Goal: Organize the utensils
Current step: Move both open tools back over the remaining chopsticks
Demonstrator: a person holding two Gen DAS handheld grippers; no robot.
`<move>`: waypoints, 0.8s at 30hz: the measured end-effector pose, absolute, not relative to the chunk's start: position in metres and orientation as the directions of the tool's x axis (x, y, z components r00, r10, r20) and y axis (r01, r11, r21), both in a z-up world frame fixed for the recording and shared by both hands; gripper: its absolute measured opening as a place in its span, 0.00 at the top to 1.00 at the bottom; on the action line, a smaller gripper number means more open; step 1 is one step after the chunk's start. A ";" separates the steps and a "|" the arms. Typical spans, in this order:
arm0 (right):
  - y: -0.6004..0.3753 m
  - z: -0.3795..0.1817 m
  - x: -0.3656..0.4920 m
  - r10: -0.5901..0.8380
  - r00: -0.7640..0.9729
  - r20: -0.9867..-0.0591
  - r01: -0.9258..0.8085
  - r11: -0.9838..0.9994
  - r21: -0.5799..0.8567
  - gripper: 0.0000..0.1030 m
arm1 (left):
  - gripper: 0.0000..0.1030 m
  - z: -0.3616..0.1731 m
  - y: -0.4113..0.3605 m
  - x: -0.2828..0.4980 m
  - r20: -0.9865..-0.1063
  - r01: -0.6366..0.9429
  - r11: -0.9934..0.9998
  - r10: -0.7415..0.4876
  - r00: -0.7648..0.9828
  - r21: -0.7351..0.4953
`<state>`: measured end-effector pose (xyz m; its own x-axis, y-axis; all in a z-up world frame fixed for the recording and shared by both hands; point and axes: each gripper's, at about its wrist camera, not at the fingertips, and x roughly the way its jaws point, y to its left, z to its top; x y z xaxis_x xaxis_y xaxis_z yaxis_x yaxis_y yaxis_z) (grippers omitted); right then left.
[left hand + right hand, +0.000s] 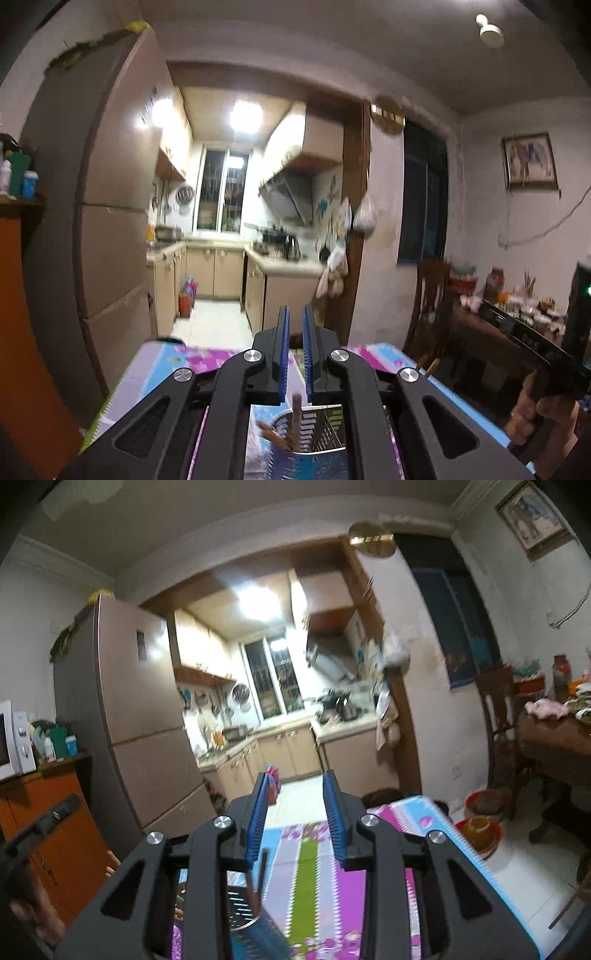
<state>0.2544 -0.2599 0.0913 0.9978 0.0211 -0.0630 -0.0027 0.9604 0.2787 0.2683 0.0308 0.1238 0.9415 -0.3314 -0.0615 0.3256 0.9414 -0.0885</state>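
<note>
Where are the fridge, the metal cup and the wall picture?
fridge [147,686], right wrist view, upper door.
metal cup [321,428], left wrist view, slotted wall.
picture [530,160], left wrist view, middle.

Pointing level toward the kitchen doorway, left gripper [295,332] showing jaws nearly together with nothing between them. Hanging over a patterned tablecloth [155,373], with a slotted metal utensil holder [321,430] standing below, brown sticks [295,417] leaning inside. Gripping the right gripper's handle at the lower right edge, a hand [543,417].
</note>
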 end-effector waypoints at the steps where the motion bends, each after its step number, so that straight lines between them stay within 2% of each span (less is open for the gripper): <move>1: -0.269 0.096 0.241 0.015 0.999 -0.049 -0.001 0.959 0.283 0.72 | 0.92 0.129 0.036 0.260 -0.046 0.316 0.945 -0.321 0.946 -0.085; 4: -0.287 0.100 0.204 0.013 0.999 -0.049 0.001 0.963 0.269 0.70 | 0.92 0.142 0.058 0.216 -0.002 0.301 0.952 -0.302 0.953 -0.063; 7: -0.300 0.091 0.146 0.011 0.998 -0.057 0.001 0.977 0.213 0.60 | 0.74 0.138 0.068 0.163 0.020 0.286 0.958 -0.287 0.958 0.024; 8: -0.301 0.084 0.123 -0.013 0.998 -0.063 0.023 0.985 0.170 0.59 | 0.72 0.133 0.070 0.146 0.018 0.281 0.958 -0.283 0.959 0.060; 11: -0.298 0.054 0.069 -0.088 0.989 -0.116 0.093 0.995 0.036 0.59 | 0.71 0.101 0.071 0.096 -0.051 0.266 0.945 -0.261 0.964 0.189; 14: -0.298 0.022 0.031 -0.130 0.973 -0.190 0.129 0.992 -0.017 0.59 | 0.69 0.070 0.078 0.064 -0.114 0.261 0.939 -0.241 0.964 0.222; 19: -0.295 -0.026 -0.013 -0.195 0.934 -0.299 0.193 0.980 -0.037 0.59 | 0.68 0.007 0.092 0.022 -0.258 0.248 0.948 -0.193 0.947 0.199; 24: -0.278 -0.069 -0.032 -0.141 0.899 -0.415 0.170 0.985 0.033 0.59 | 0.68 -0.058 0.085 -0.007 -0.379 0.241 0.940 -0.137 0.915 0.242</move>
